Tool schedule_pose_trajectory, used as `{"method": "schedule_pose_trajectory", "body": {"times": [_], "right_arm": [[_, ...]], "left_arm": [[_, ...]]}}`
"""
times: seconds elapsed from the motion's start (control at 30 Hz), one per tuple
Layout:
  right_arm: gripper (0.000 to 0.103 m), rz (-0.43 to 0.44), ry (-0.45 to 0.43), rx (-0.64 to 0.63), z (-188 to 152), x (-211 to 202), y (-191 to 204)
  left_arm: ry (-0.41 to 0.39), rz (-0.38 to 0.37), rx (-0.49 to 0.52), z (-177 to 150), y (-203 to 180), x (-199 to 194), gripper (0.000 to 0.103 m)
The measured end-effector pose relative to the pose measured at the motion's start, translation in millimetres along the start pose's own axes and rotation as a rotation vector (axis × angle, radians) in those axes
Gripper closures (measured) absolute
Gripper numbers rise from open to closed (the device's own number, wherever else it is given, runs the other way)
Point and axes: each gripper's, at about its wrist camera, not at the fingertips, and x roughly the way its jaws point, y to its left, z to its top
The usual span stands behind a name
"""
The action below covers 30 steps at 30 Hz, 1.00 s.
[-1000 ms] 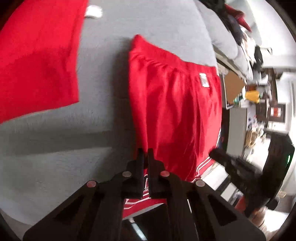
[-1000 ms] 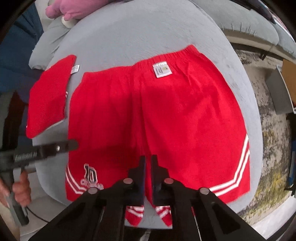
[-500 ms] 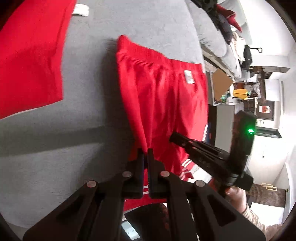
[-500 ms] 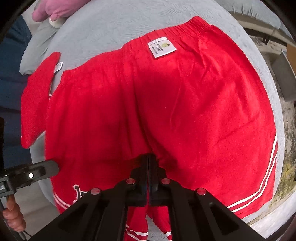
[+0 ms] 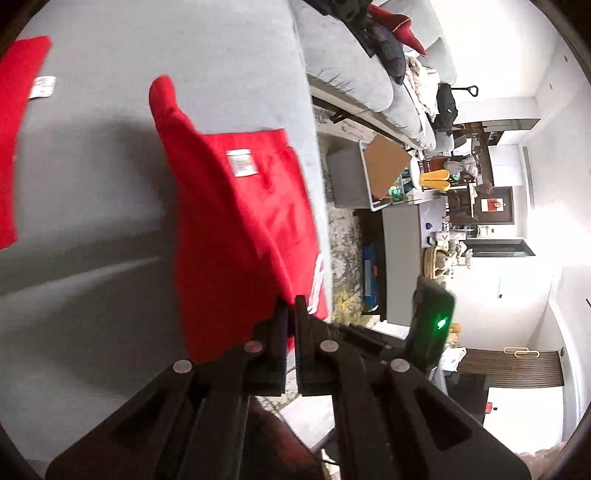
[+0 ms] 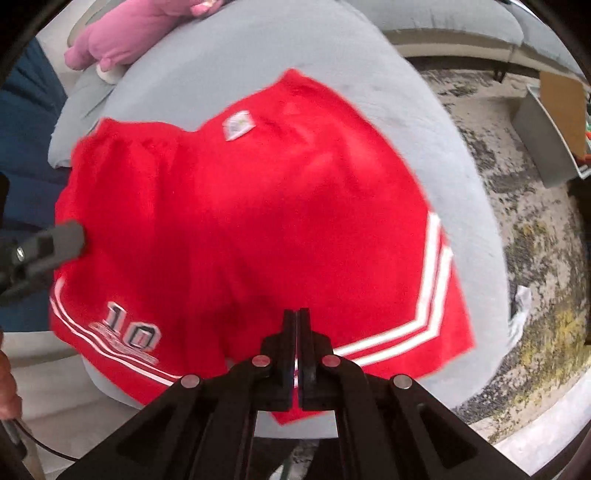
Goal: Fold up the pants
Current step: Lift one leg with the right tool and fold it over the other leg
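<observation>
In the left wrist view, the left tongs (image 5: 291,306) at lower centre are closed on a fold of the red shorts (image 5: 236,206), which rise from the grey cushion (image 5: 110,221) in a lifted ridge through the middle of the frame, their white label (image 5: 242,161) facing up. A second red garment (image 5: 14,122) lies at the left edge (its own white tag showing). The other tool's body (image 5: 432,317) with a green light sits at lower right; a cardboard box (image 5: 384,166) stands on the floor at right. In the right wrist view, the right tongs (image 6: 297,321) at lower centre are clamped shut on the shorts (image 6: 258,206) between the two legs, the cloth spread across the grey cushion (image 6: 465,229) with white stripes at right and the number 10 (image 6: 133,328) at lower left. The left tongs (image 6: 66,240) enter from the left edge, touching the cloth. A pink plush toy (image 6: 125,33) lies at upper left.
</observation>
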Motion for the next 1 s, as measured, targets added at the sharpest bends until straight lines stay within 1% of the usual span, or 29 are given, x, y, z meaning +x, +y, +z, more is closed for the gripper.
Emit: {"method": "schedule_pose_trajectory", "body": {"times": [0.17, 0.3, 0.37, 0.4, 0.47, 0.5, 0.53, 0.77, 1.0], "right_arm": [[0.102, 0.008, 0.008, 0.017, -4, -8, -32], [0.102, 0.026, 0.012, 0.021, -4, -16, -58], [0.102, 0.038, 0.015, 0.024, 3, -17, -64], [0.102, 0.040, 0.016, 0.022, 3, -21, -73], [0.102, 0.047, 0.018, 0.019, 0, -23, -85], [0.102, 0.045, 0.015, 0.025, 8, -20, -78], [0.102, 0.048, 0.017, 0.025, 8, -21, -83], [0.102, 0.053, 0.028, 0.041, 14, -21, -117], [0.102, 0.063, 0.036, 0.043, 15, -21, -129]], "left_arm": [[0.005, 0.009, -0.015, 10, -26, 32, 0.101], [0.022, 0.039, -0.026, 19, -39, 58, 0.101], [0.025, 0.054, -0.029, 25, -46, 72, 0.101], [0.025, 0.059, -0.034, 28, -47, 76, 0.101], [0.023, 0.072, -0.048, 33, -49, 86, 0.101], [0.024, 0.081, -0.057, 36, -50, 91, 0.101], [0.024, 0.090, -0.058, 38, -50, 95, 0.101], [0.070, 0.169, -0.053, 47, -56, 138, 0.101], [0.101, 0.230, -0.067, 48, -52, 161, 0.101]]}}
